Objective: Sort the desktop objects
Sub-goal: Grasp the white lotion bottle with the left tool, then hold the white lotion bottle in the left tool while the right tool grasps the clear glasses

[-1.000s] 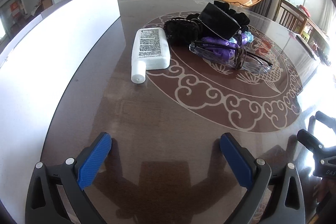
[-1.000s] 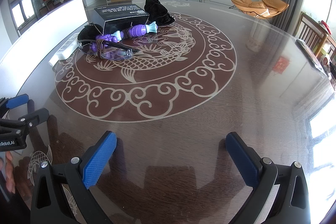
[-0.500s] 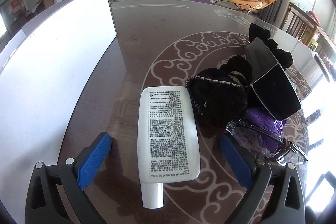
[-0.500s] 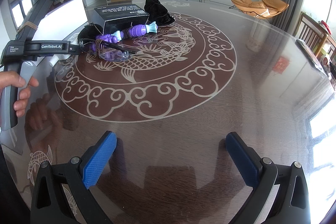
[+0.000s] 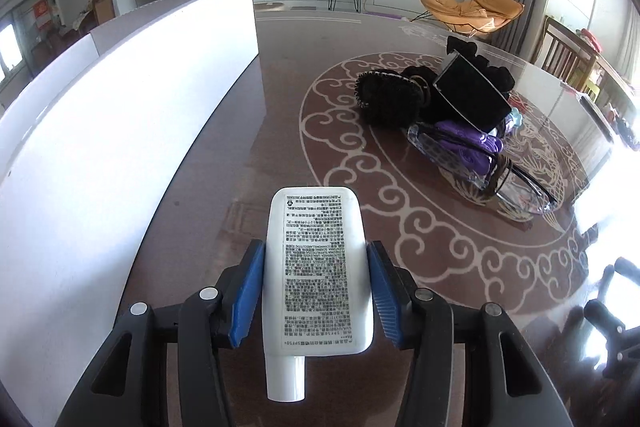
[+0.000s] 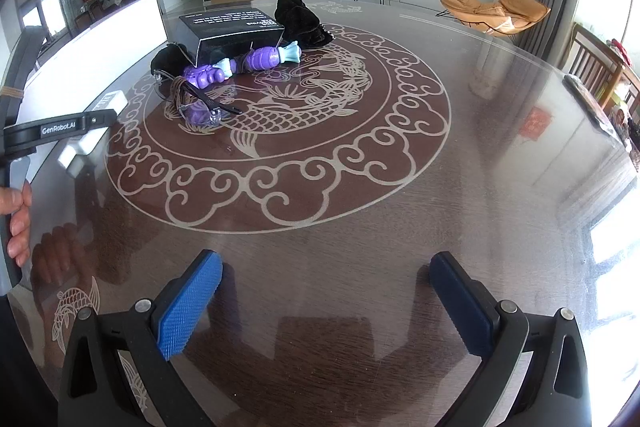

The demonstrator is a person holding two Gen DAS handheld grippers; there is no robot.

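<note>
A white tube [image 5: 316, 267] with small black print lies cap toward me on the brown table [image 5: 280, 75]. My left gripper [image 5: 315, 251] is closing, its blue pads touching the tube's two sides. In the right wrist view the tube [image 6: 86, 141] shows at the far left under the left gripper's black body. My right gripper [image 6: 326, 259] stands open over bare table, holding nothing. A pile sits further off: a black box [image 5: 472, 95], a purple toy [image 6: 240, 65], clear glasses [image 5: 500, 183] and a black fuzzy item [image 5: 388, 99].
A tall white panel [image 5: 120, 127] runs along the table's left side, close to the tube. A black cloth [image 6: 300, 21] lies behind the box. A person's hand [image 6: 16, 219] grips the left tool's handle. Chairs stand past the table's right edge.
The left gripper went forward to the white tube, then drew back a little, and its jaws have closed from wide open onto the tube's sides. The right gripper has not moved.
</note>
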